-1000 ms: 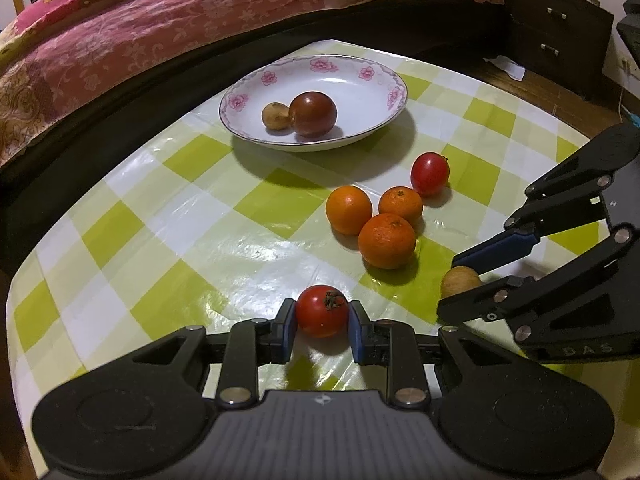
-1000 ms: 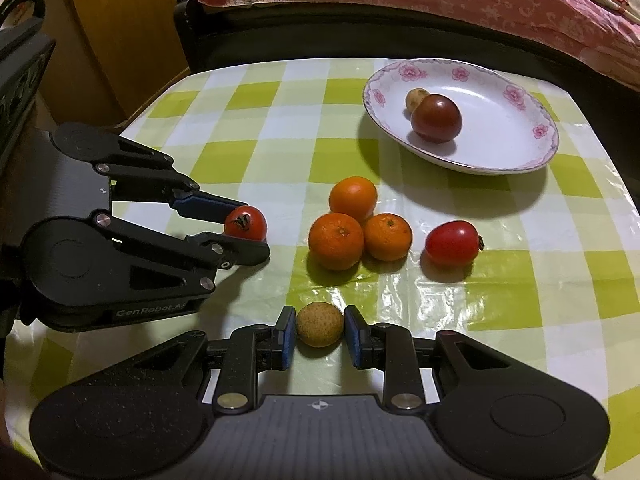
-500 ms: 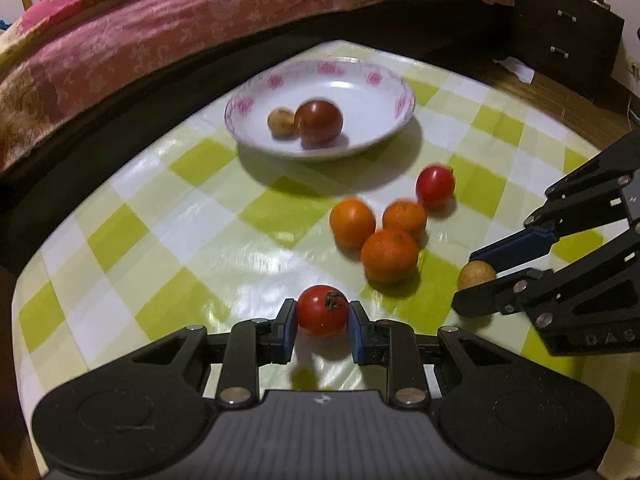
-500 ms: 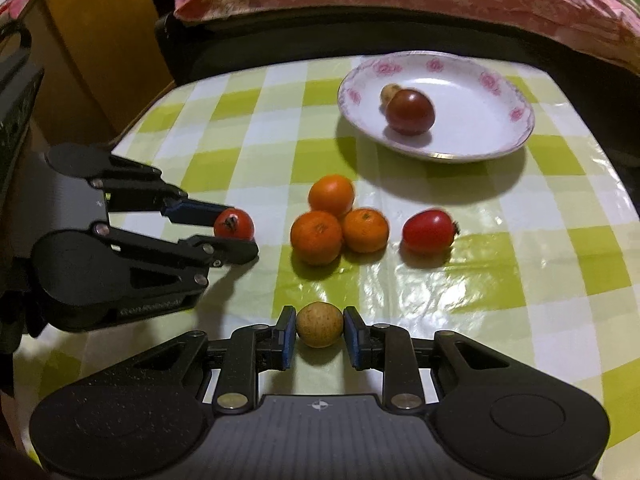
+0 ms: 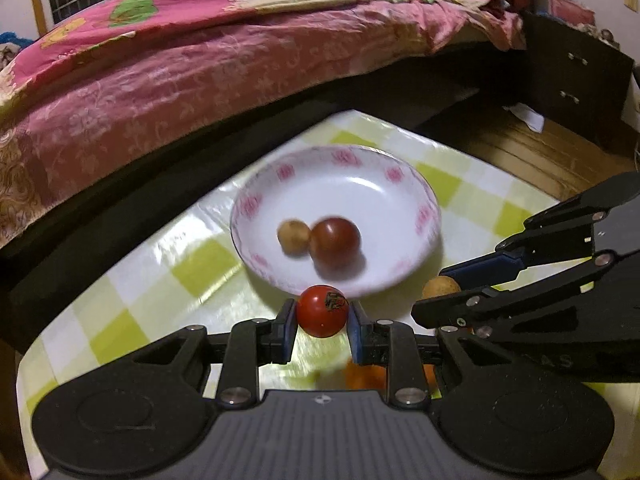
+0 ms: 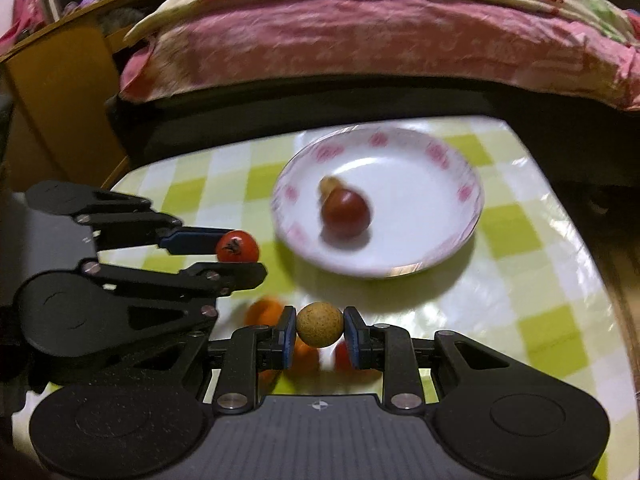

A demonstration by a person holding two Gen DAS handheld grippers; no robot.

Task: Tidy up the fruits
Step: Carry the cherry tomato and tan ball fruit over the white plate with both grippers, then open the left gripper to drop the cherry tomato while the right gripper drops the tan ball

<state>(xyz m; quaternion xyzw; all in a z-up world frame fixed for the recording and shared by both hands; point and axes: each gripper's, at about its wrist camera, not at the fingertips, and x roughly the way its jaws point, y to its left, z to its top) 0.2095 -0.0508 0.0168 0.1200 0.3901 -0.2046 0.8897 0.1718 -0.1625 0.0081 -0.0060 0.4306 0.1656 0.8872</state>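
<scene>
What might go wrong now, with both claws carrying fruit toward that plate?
1. The left claw grips its round tomato only at the sides; it might slip.
2. The right claw with its brown fruit is close beside; they could bump.
3. Released fruit may roll off the shallow plate.

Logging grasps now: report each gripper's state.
Left gripper: closed on the red tomato.
Right gripper: closed on the tan round fruit.

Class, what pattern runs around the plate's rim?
Pink flowers on white, on the plate rim; clearest in the right wrist view.
</scene>
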